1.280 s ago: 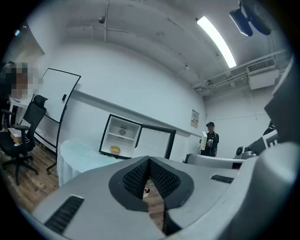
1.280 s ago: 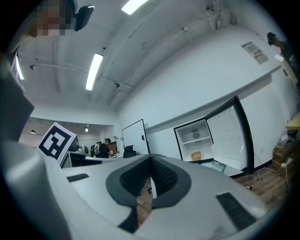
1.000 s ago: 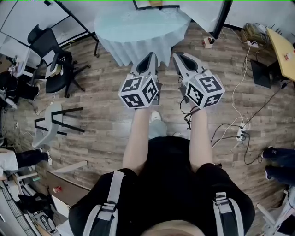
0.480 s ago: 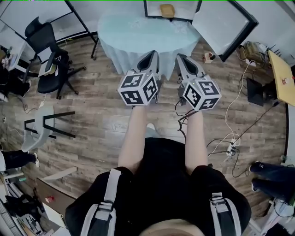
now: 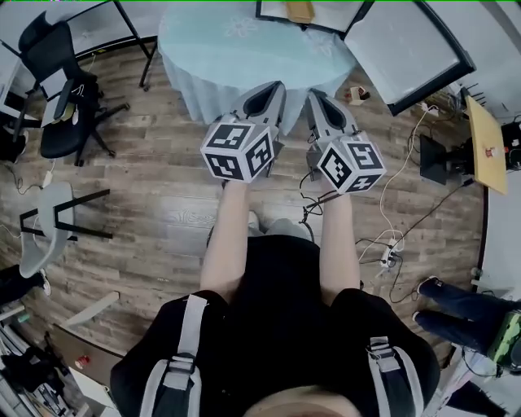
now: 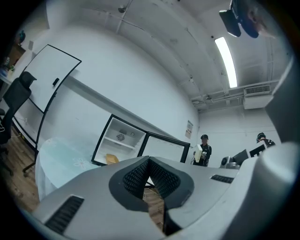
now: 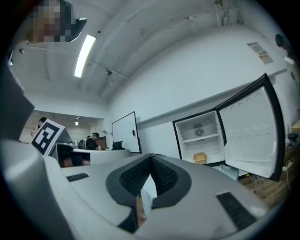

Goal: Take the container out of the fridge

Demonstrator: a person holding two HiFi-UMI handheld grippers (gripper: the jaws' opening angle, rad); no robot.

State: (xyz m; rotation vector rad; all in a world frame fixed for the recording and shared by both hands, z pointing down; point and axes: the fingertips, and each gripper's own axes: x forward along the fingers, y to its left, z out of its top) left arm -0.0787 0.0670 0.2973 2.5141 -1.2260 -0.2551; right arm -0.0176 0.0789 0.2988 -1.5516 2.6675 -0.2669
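A small fridge (image 7: 201,136) stands open beyond a round table, its door (image 7: 251,133) swung wide to the right. A tan container (image 7: 200,158) sits on the fridge's lower shelf; the container (image 6: 111,159) shows in the left gripper view too, and at the top edge of the head view the container (image 5: 299,10) is partly cut off. My left gripper (image 5: 267,95) and right gripper (image 5: 320,103) are held side by side at chest height, pointing at the table, both shut with nothing between the jaws. Both are well short of the fridge.
A round table with a pale blue cloth (image 5: 244,49) stands between me and the fridge. Black office chairs (image 5: 57,89) and a grey chair (image 5: 41,236) stand at the left. Cables and a power strip (image 5: 387,254) lie on the wooden floor at the right. People stand in the background (image 6: 203,150).
The view has shifted forward: the table and the open fridge have come nearer and lower in the head view. Both grippers stay shut and side by side.
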